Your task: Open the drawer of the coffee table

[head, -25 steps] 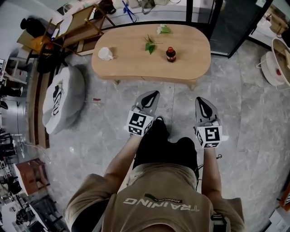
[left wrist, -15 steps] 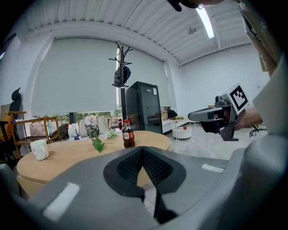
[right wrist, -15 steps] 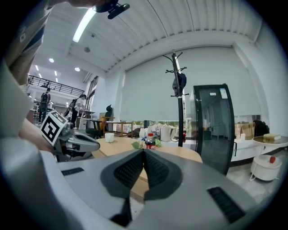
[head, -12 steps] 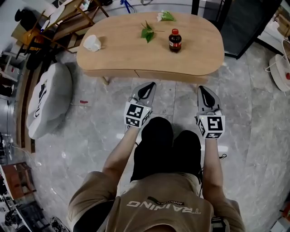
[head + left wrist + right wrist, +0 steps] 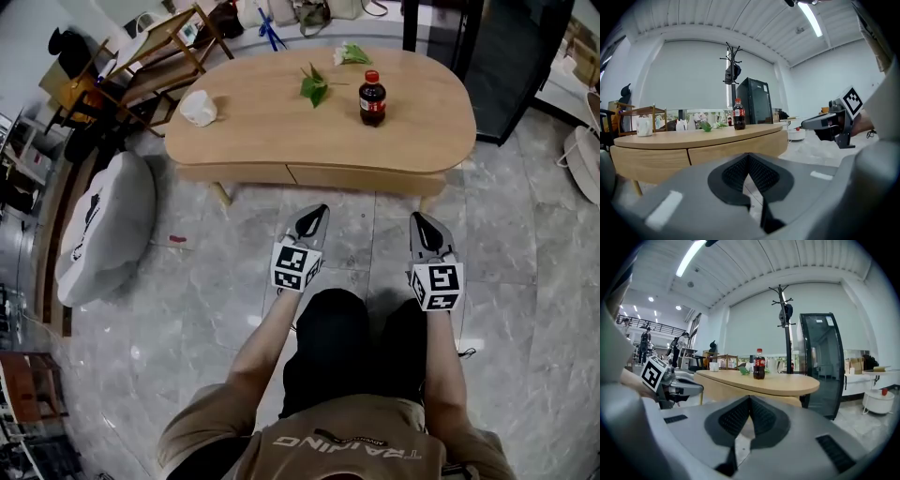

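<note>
The oval wooden coffee table [image 5: 281, 122] stands ahead of me. Its drawer front [image 5: 361, 178] sits closed in the near side, right of a vertical seam; it also shows in the left gripper view [image 5: 736, 145]. My left gripper [image 5: 319, 214] hovers over the floor short of the table, shut and empty, pointing at the seam. To its right my right gripper [image 5: 419, 222] is level with it, also shut and empty, facing the drawer's right end. Each gripper view shows its own pads closed together [image 5: 749, 155] [image 5: 750, 398].
On the tabletop stand a cola bottle [image 5: 372, 98], a white cup [image 5: 198, 108], green leaves [image 5: 313, 86] and a flower [image 5: 349, 54]. A grey cushion [image 5: 103, 225] lies on the floor at left. A wooden rack [image 5: 159, 47] and a dark glass cabinet [image 5: 487, 56] stand behind the table.
Both grippers have sunk toward the floor together, staying shut. My head has come lower too, and the table's near side with the drawer front now shows more fully.
</note>
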Demonstrator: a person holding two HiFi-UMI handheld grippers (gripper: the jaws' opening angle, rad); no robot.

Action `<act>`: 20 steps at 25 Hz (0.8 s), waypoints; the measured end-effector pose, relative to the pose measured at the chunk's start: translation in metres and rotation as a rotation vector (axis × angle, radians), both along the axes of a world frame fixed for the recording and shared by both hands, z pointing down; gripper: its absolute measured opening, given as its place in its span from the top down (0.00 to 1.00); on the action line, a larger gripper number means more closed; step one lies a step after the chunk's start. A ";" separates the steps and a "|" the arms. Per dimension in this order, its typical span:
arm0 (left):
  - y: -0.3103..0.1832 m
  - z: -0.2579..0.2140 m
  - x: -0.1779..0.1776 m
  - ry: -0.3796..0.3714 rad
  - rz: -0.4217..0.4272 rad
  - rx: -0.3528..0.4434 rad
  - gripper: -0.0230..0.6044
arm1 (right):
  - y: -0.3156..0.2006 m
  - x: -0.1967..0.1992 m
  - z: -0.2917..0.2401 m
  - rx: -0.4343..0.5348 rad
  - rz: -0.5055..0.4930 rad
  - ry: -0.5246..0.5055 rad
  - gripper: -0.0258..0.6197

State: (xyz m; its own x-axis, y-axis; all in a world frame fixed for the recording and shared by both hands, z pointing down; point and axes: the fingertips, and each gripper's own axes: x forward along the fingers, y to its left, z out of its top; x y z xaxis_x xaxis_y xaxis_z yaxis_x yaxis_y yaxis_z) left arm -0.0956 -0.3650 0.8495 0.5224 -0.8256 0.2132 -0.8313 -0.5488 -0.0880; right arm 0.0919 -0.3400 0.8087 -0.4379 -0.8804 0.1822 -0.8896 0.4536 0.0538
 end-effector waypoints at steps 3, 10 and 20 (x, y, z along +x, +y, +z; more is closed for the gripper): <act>0.001 -0.004 0.000 0.020 0.004 0.011 0.95 | 0.002 -0.002 -0.005 0.021 -0.005 0.000 0.96; 0.001 -0.007 0.011 0.042 0.009 0.016 0.95 | 0.003 -0.010 -0.039 0.080 -0.026 0.074 0.96; -0.018 -0.014 0.015 0.141 -0.045 -0.003 0.95 | 0.003 -0.001 -0.061 0.134 -0.057 0.149 0.96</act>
